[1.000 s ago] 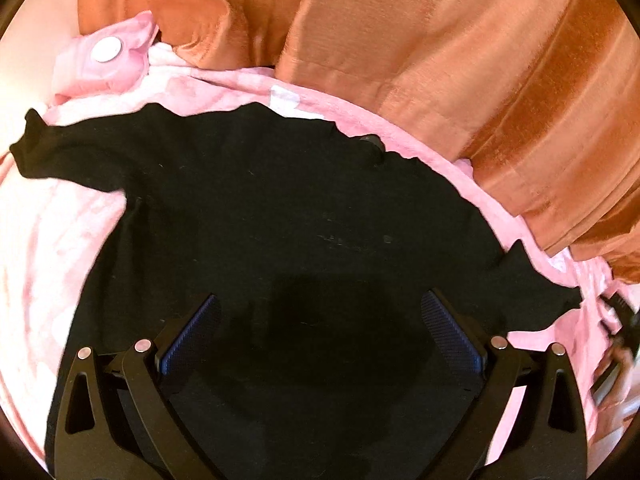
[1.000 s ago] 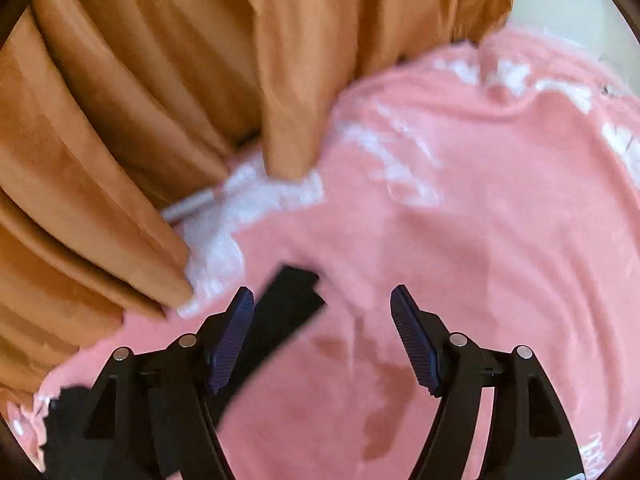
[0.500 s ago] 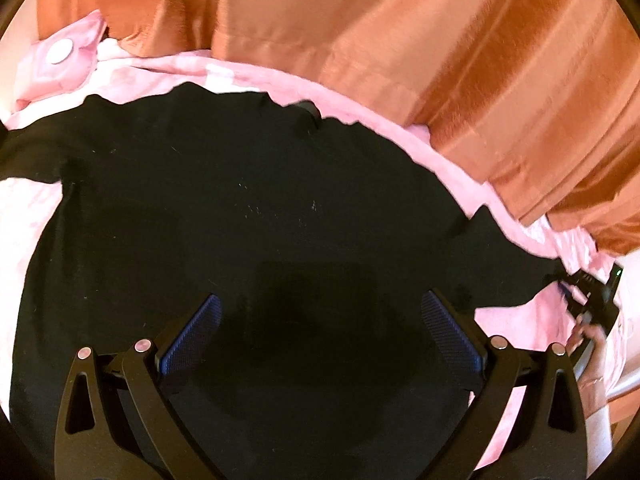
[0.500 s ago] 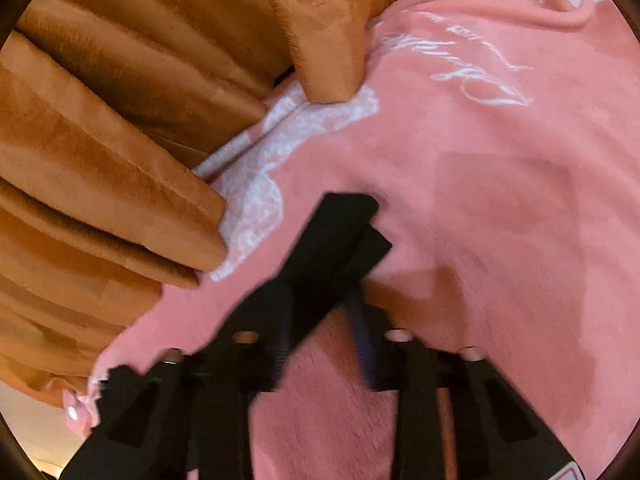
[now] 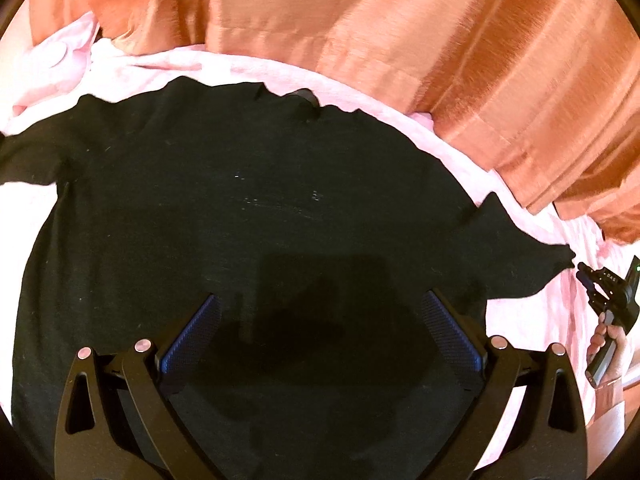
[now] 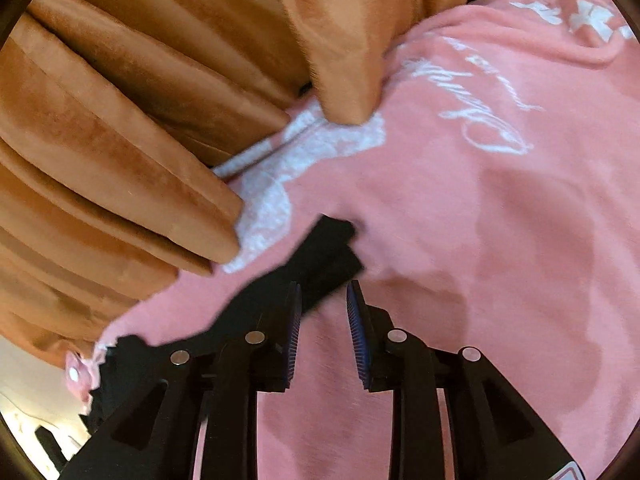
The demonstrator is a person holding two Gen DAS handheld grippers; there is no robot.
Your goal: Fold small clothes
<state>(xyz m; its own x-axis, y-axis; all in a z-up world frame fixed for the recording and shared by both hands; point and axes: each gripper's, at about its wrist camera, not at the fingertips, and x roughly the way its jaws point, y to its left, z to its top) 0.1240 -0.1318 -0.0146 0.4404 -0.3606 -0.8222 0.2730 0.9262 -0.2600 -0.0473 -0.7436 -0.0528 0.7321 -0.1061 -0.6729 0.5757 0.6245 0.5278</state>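
A black T-shirt point(image 5: 248, 200) lies spread flat on a pink blanket point(image 5: 248, 68), collar toward the far side. My left gripper point(image 5: 320, 328) hovers over its lower middle, jaws wide open and empty. The right sleeve point(image 5: 520, 256) points right, where my right gripper point(image 5: 600, 288) shows with a hand holding it. In the right wrist view the sleeve end point(image 6: 324, 252) lies on the blanket point(image 6: 500, 220) just ahead of my right gripper point(image 6: 320, 304). Its jaws are partly closed with a narrow gap and nothing clamped between them.
Orange curtains point(image 5: 440, 40) hang along the blanket's far edge, also in the right wrist view point(image 6: 140, 100). A pink bundle with a white button point(image 5: 60, 56) lies at the far left. White print marks the blanket point(image 6: 280, 184).
My right gripper has narrowed from wide open to a small gap and moved up to the sleeve end. My left gripper has stayed open, shifting slightly over the shirt.
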